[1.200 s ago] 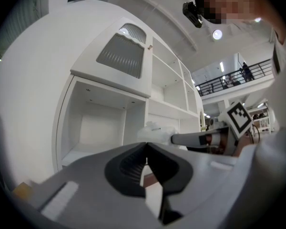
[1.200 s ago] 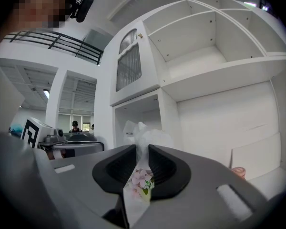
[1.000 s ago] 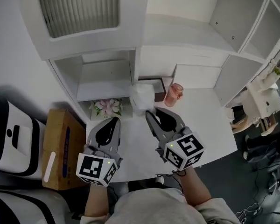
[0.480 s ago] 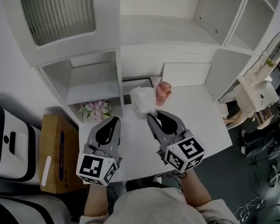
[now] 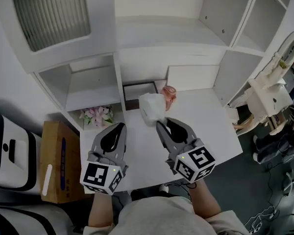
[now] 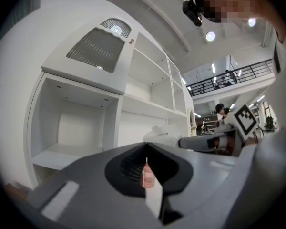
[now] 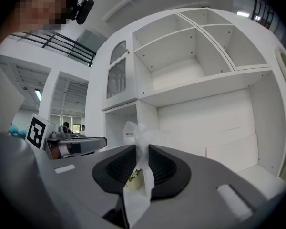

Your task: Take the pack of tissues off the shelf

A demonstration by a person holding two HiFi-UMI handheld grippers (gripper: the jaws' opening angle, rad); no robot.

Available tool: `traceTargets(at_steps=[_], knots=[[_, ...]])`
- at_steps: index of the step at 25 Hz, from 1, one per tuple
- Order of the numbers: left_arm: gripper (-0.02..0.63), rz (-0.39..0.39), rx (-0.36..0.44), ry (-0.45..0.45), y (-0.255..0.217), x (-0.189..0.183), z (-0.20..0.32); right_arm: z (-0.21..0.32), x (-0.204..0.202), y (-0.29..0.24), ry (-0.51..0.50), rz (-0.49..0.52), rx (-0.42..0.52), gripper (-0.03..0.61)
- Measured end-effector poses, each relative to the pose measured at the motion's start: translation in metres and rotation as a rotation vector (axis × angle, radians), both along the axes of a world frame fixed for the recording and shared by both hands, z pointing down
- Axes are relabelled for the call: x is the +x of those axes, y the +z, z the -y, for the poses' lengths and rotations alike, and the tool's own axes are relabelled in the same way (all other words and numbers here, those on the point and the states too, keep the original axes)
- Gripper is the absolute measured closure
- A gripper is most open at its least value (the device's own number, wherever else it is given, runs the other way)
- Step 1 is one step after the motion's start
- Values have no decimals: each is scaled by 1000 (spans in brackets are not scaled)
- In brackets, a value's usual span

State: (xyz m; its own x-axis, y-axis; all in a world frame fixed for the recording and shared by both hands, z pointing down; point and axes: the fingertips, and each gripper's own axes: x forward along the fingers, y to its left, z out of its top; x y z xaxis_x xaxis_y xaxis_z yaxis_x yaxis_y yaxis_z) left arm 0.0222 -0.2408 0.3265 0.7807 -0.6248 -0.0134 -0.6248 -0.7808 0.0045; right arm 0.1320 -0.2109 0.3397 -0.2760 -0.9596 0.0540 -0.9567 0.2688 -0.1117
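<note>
Pack (image 5: pixel 151 109) has come off the shelf (image 5: pixel 93 89) toward the person, with the right gripper (image 5: pixel 159 123) clamped on its wrapper. It is now over the table (image 5: pixel 206 126), with the cup (image 5: pixel 169 94) at its 1 o'clock. Left gripper (image 5: pixel 118 126), at 9 o'clock of the right: jaws together, empty.

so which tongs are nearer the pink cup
Right. The right tongs, shut on the tissue pack, are in front of the pink cup; the left tongs are further left.

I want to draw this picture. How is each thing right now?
pack of tissues: off the shelf, pinched by its wrapper.
right gripper: shut on the pack of tissues.
left gripper: shut, empty.
pink cup: upright on the table.
</note>
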Motion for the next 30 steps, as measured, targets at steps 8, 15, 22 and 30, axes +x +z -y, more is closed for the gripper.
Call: traceTargets(at_steps=[8,15,22,30], knots=[[612,4,-3,1,1,8,0,-1,8,-2,-4,23,4,492],[612,-1,-4,-3,0,8,3,1,8,-1,-8,20,0,491],[612,-1,-7,4,3,12,3,-1,10,-4,-7,22,4,491],[612,1,-7,20,3,17,-1,-7,12,-6,2,17,6,491]])
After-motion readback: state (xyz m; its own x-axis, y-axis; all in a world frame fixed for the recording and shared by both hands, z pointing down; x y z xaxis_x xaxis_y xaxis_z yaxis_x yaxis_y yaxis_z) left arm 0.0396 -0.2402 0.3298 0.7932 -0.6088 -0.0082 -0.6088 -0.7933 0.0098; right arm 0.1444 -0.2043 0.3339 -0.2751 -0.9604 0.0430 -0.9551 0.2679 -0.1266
